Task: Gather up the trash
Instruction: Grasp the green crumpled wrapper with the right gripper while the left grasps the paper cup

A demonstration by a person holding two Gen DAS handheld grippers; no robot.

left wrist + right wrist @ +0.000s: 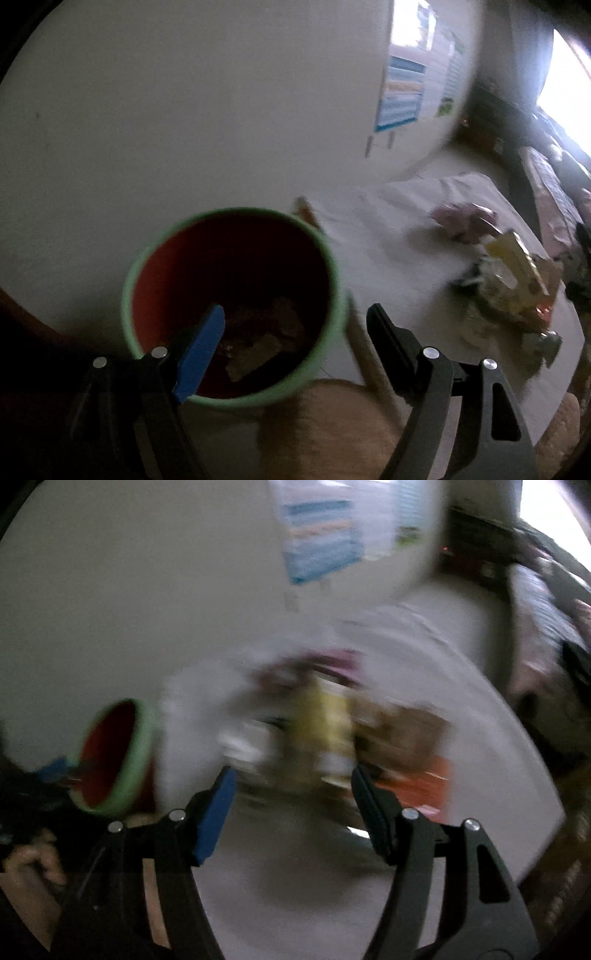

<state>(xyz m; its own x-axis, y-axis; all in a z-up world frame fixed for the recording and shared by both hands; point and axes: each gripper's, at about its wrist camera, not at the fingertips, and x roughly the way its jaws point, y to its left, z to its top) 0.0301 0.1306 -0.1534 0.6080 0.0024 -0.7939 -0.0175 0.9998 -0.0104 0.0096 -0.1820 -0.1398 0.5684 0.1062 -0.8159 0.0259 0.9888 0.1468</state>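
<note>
While the left gripper (295,325) hangs with its jaws spread wide, its blue-padded finger (201,354) dips over the near rim of a round bin (147,254) with a pale green rim and red inside, and its black finger sits outside the bin on the right. Scraps of trash (258,343), brownish and tan, lie at the bottom of the bin; what they are is too dim to tell. To the right, on a white table (369,236), a heap of wrappers (513,280) spreads out, with a yellow packet (513,254) on top and a purplish crumpled piece (461,221) farther back. A poster (402,96) with blue bands hangs on the far wall.

Seen from the right wrist, the right gripper (291,797) is also open and holds nothing; its fingers frame the blurred yellow packet (328,723) and an orange wrapper (417,782) just beyond them. The bin (136,753) shows at the left, tilted in this view, with the left gripper's blue pad at its mouth. Motion blur hides finer detail.
</note>
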